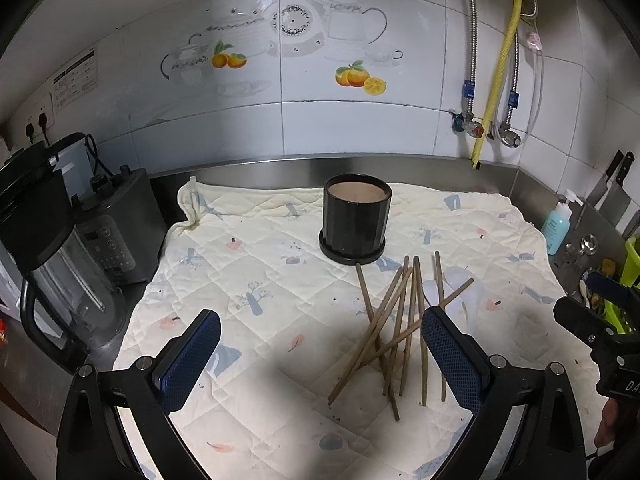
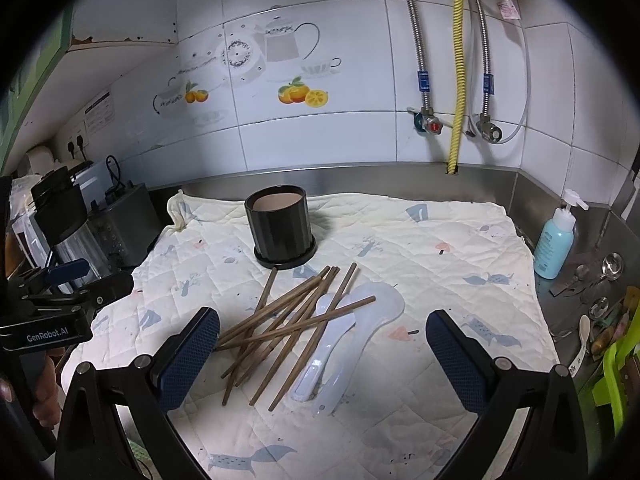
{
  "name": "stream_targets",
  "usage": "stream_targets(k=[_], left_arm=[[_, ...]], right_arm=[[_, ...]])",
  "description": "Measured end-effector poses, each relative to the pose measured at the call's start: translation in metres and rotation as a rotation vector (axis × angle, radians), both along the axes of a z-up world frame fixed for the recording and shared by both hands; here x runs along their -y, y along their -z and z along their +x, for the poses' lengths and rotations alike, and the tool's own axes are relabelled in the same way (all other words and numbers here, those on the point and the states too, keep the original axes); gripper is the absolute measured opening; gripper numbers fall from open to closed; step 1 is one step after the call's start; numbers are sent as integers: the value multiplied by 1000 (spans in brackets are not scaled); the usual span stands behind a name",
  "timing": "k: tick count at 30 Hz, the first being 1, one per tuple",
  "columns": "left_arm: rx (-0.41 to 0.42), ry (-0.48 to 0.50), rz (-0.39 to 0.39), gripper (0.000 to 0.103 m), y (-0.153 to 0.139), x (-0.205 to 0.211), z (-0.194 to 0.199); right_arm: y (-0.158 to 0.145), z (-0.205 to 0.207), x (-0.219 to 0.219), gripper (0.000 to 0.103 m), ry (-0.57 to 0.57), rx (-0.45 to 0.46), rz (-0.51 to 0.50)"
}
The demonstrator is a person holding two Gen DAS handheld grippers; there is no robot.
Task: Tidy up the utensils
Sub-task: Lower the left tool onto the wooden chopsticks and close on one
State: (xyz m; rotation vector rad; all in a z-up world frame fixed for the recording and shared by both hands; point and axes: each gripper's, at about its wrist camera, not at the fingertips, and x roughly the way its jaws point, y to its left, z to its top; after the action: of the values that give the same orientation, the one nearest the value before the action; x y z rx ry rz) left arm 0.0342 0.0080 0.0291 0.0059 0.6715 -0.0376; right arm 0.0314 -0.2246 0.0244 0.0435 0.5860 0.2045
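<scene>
White tiled wall (image 2: 360, 140) backs a steel counter (image 2: 580, 240) spread with a quilted cloth (image 2: 440, 248). Blender (image 1: 60, 272) stands left, soap bottle (image 2: 554, 242) right. Black holder (image 2: 280, 228) sits behind crossed chopsticks (image 2: 288, 320) and white spoons (image 2: 352, 328). Left gripper (image 1: 320, 360) and right gripper (image 2: 322, 354) hover spread wide, empty.

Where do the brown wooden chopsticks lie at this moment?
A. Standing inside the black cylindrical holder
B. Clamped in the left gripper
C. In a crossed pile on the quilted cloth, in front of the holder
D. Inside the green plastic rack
C: the brown wooden chopsticks lie crossed on the quilted cloth, in front of the black cylindrical holder, partly over white plastic spoons.
</scene>
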Motion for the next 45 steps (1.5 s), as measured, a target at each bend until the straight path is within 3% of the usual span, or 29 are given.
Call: stream_targets(k=[10, 15, 23, 27, 34, 37, 45], left_arm=[[-11, 42, 12, 103, 1, 1, 31], [-31, 89, 14, 93, 6, 3, 49], [-101, 208, 21, 88, 26, 18, 82], [-124, 265, 16, 78, 36, 27, 98], [-207, 350, -8, 46, 60, 41, 135], [-242, 381, -19, 38, 71, 48, 150], [-303, 491, -45, 32, 93, 71, 179]], right_arm=[[6, 12, 6, 103, 33, -28, -6], [11, 18, 9, 103, 47, -52, -2], [24, 34, 15, 102, 61, -105, 13], [32, 43, 18, 99, 66, -137, 29], [43, 55, 25, 94, 86, -181, 56], [46, 57, 28, 93, 99, -195, 60], [57, 66, 31, 88, 111, -238, 80]])
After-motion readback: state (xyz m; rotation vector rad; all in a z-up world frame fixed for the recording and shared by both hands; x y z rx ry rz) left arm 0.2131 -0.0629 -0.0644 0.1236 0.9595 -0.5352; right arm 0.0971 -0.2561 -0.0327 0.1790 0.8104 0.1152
